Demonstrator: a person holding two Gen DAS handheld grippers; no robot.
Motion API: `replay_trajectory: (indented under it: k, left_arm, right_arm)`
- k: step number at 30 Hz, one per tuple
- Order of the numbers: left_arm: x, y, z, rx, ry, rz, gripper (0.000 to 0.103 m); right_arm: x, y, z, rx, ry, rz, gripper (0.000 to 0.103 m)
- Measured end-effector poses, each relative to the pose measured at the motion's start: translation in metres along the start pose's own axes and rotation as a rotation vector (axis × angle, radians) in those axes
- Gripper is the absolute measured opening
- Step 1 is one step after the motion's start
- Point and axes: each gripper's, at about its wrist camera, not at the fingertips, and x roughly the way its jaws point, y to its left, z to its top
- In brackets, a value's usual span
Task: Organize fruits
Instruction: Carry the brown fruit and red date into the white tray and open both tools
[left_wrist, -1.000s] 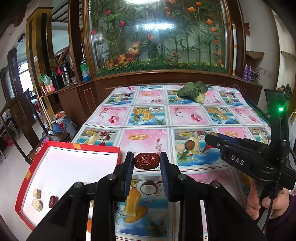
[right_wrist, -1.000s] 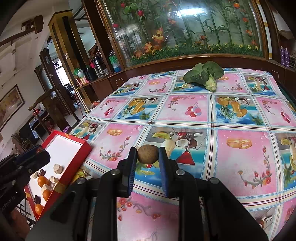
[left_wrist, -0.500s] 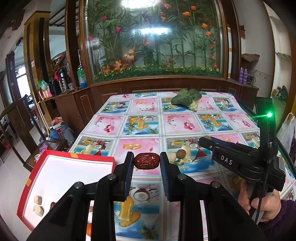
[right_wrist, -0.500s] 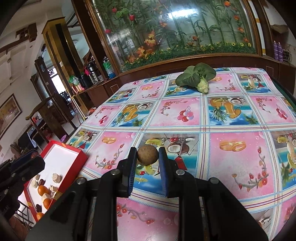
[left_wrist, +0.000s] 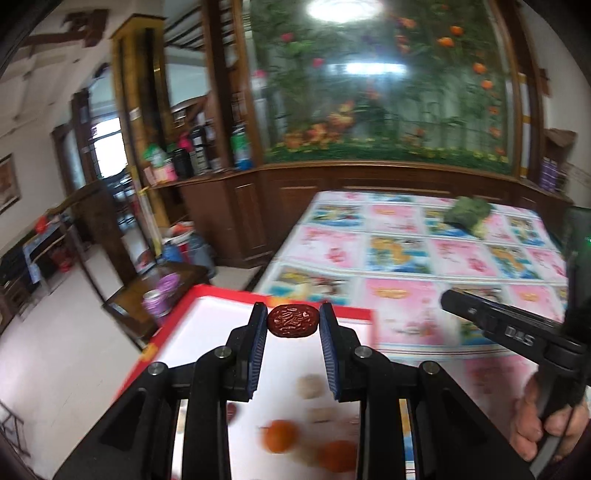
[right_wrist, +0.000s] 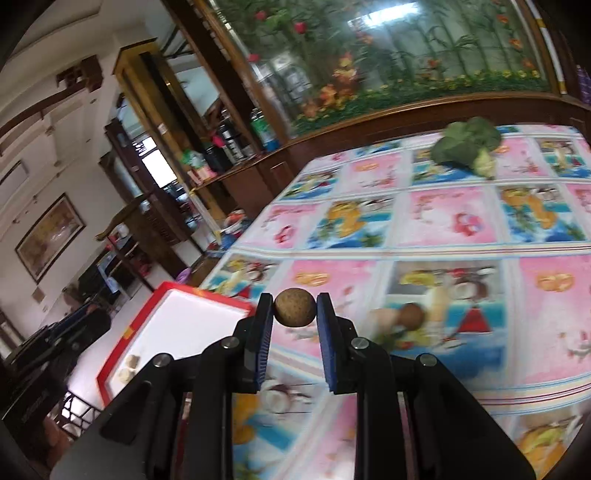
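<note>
Two fruits are pinched narrowly: a wrinkled red date (left_wrist: 293, 320) in the left gripper (left_wrist: 293, 325) above the red-rimmed tray (left_wrist: 168, 325), a brown longan (right_wrist: 294, 307) in the right gripper (right_wrist: 294, 314) above the tablecloth (right_wrist: 461, 229), where a slipped longan could be lost by rolling.

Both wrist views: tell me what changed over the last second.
Both grippers swung left toward the red tray; the left gripper now hangs over it. Nothing was released: it still clamps the red date, the right gripper the brown fruit.
</note>
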Motion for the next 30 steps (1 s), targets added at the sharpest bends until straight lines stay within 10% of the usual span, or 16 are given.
replay_trajectory:
  k: [13,30]
  left_arm:
    - [0.06,0.061,-0.035,-0.056,0.174,0.128,0.027]
    - [0.087,0.057,-0.051,-0.032,0.303,0.124,0.028]
  right_arm:
    - [0.086,0.1,-0.036,-0.12,0.186,0.088,0.026]
    - [0.121,0.095,-0.047,-0.102,0.302,0.023,0.026]
